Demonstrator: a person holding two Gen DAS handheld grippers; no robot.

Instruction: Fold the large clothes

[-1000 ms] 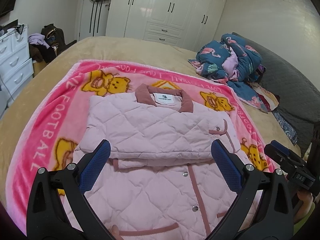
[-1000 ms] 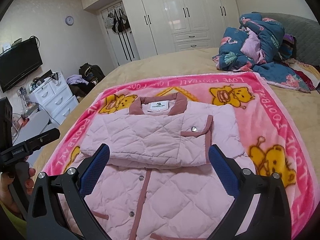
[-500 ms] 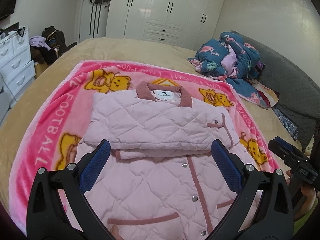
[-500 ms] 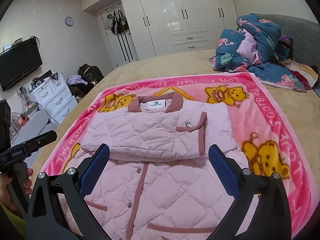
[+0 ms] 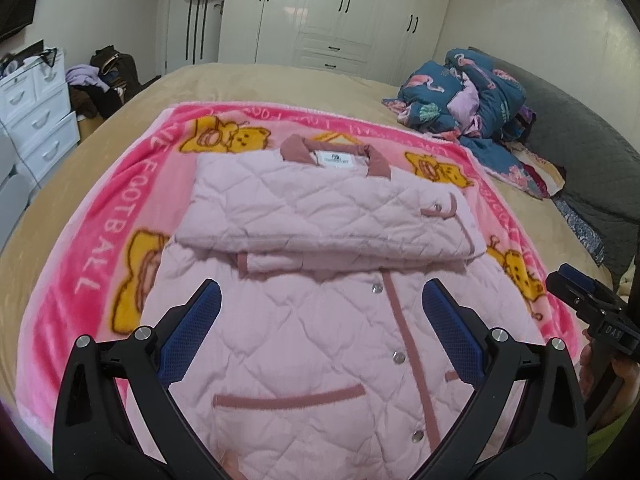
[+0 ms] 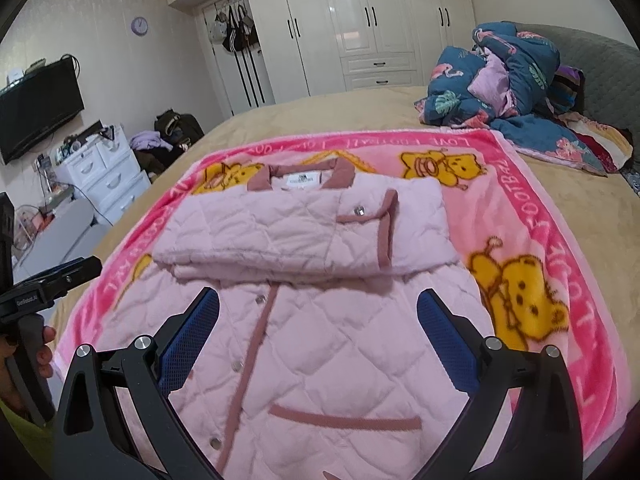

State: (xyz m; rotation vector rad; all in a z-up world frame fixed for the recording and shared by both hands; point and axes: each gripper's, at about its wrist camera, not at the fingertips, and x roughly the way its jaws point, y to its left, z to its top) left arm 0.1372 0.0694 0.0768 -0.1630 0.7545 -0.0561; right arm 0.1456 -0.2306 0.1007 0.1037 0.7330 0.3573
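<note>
A: What is seen first, going by size?

B: A bed (image 5: 280, 80) under a tan cover is seen, with a pink blanket (image 5: 100, 240) spread over it. "FOOTBALL" is printed along the blanket's 9 o'clock border in the left wrist view, and "LOVE FOOTBALL" can be read upside down along the far edge in the right wrist view. Yellow bears are printed on it.

A: And the garment?

B: A pink quilted jacket (image 5: 320, 340) is laid flat on the blanket, front side up. Its long axis runs from 6 to 12 o'clock, the collar (image 5: 376, 162) pointed to 12 and the hem toward the cameras. The sleeves are folded across the chest from 9 to 3 o'clock. A white neck label (image 5: 335, 158) is seen inside the collar; its print is too small to be read.

A: The grippers?

B: The left gripper (image 5: 320, 326) is held wide open above the lower half of the jacket, and nothing is gripped. The right gripper (image 6: 318, 326) is likewise spread wide and empty. "DAS" is marked on the right gripper's body at 3 o'clock in the left wrist view; lettering on the left gripper's body at 9 o'clock in the right wrist view is only partly legible.
</note>
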